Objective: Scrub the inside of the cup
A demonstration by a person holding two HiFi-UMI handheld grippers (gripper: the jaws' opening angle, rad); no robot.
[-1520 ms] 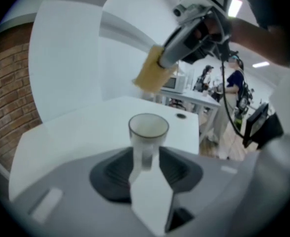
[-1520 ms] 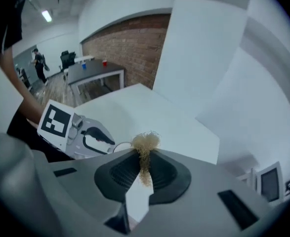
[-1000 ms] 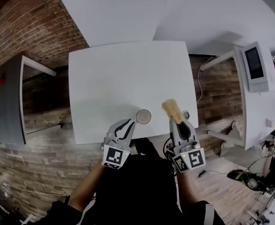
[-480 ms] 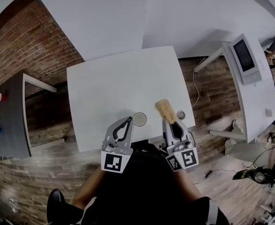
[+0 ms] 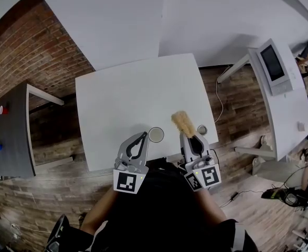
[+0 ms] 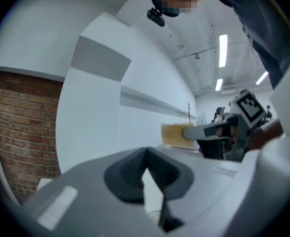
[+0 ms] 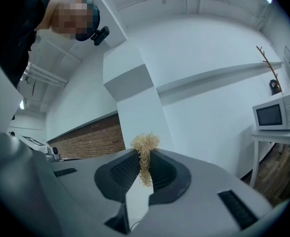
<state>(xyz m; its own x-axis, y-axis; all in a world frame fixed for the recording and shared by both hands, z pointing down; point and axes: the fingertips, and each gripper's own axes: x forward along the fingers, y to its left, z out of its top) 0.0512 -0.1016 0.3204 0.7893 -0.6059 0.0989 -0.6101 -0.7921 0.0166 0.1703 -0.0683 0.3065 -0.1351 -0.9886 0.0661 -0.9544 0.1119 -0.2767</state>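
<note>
White table over a plank floor, and both grippers sit at its near edge. Left gripper has its jaws squeezed together on the near rim of the cup, which is upright with its mouth open to the ceiling. Right gripper is just beside it, jaws clamped on a straw-coloured scrubber whose bushy end sticks out forward, clear of the cup. A small round thing sits right of the scrubber.
</note>
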